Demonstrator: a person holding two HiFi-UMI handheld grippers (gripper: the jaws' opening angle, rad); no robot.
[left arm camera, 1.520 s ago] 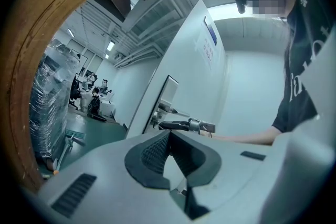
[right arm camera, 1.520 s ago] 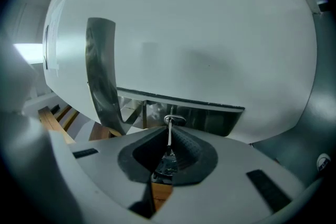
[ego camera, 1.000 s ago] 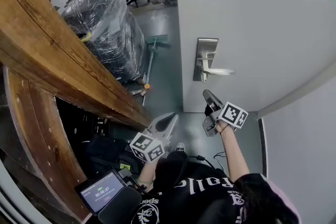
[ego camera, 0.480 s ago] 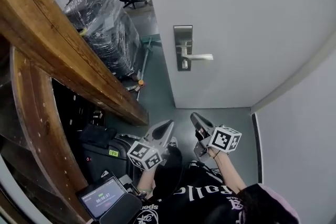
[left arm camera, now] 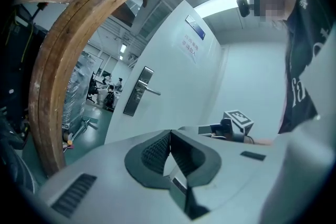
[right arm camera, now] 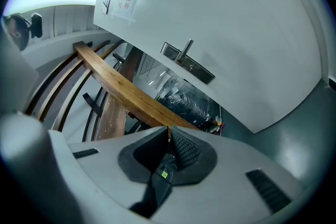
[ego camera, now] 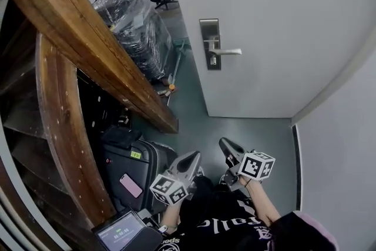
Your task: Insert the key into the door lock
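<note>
The white door (ego camera: 264, 20) carries a steel lock plate (ego camera: 210, 44) with a lever handle (ego camera: 228, 52); the plate also shows in the left gripper view (left arm camera: 137, 91) and the right gripper view (right arm camera: 187, 62). Both grippers hang low and well short of the door. My right gripper (ego camera: 223, 141) is shut; in its own view (right arm camera: 168, 131) a dark flat piece with a small green label, seemingly the key (right arm camera: 164, 171), sits between the pads. My left gripper (ego camera: 194, 154) points at the door, shut with nothing in it (left arm camera: 169, 132).
A curved wooden beam (ego camera: 88, 38) runs along the left. Behind it stands a plastic-wrapped stack (ego camera: 132, 20), with a long-handled tool (ego camera: 176, 67) leaning beside it. A black suitcase (ego camera: 138, 159) with a pink phone (ego camera: 130, 185) sits by my left gripper. A grey wall (ego camera: 341, 156) closes the right.
The door and lock plate have drawn away and look smaller. Both grippers have sunk lower in the head view; the right one was just under the handle a second ago.
</note>
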